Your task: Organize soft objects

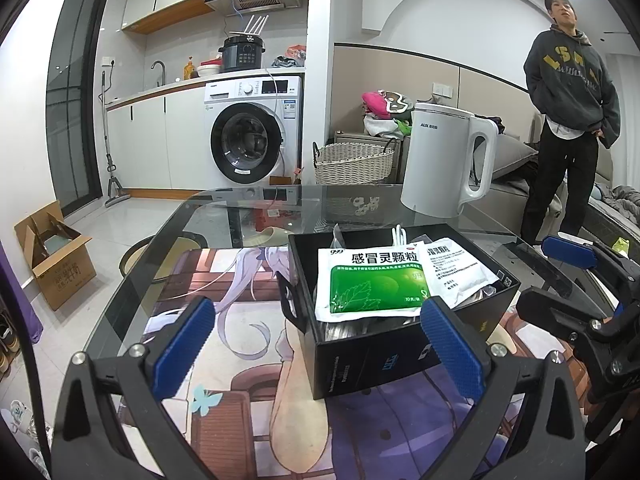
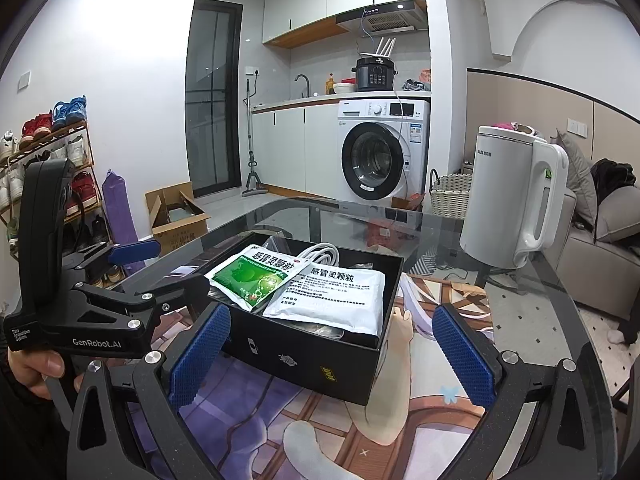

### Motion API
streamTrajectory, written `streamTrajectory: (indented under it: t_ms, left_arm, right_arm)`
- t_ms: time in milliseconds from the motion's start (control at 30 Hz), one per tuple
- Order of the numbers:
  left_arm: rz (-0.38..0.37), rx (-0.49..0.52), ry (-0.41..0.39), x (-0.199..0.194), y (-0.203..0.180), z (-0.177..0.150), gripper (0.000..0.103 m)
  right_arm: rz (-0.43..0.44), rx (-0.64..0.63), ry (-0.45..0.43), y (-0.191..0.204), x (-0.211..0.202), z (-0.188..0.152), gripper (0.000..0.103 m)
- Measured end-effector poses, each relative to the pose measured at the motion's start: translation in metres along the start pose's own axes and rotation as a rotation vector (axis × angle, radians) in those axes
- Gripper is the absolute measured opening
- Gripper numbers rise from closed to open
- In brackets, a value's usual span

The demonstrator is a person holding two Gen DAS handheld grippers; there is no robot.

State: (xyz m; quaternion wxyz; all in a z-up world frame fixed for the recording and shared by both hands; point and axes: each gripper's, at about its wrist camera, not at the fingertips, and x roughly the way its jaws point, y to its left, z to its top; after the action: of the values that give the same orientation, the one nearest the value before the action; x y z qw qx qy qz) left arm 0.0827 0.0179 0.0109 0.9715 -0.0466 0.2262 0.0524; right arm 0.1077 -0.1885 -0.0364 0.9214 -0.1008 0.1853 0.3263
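Closest in, both grippers hover low over the printed mat (image 2: 256,408) on the glass counter (image 1: 132,292). The left gripper (image 1: 320,344) has its blue fingers (image 1: 182,344) spread wide with nothing between them, and the right gripper (image 2: 332,356) is spread the same way and empty too. They sit either side of the black box (image 2: 320,360), so I'd guess they're lined up to reach in or steady it.

In the box, the green sachet (image 1: 372,284) lies on top, overlapping the white sachet (image 2: 332,296), which is face down beside it. Both look flat and floppy, probably laid there so they stack neatly. A coiled white cable (image 2: 320,254) pokes out behind them.

Further back, a white kettle (image 1: 444,160) stands on the counter, well apart from the box. Beyond that are a wicker basket (image 1: 352,162), a washing machine (image 1: 252,132), and a person (image 1: 568,120) standing by the sofa.
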Motion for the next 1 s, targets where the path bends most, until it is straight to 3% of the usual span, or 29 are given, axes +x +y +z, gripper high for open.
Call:
streamTrajectory:
  t_ms: [1000]
  left_arm:
    - [-0.005,0.004,-0.002,-0.0004,-0.0005,0.0000,0.103]
  right_arm:
    - [0.000,-0.001,0.000,0.0007,-0.0005,0.0003,0.103]
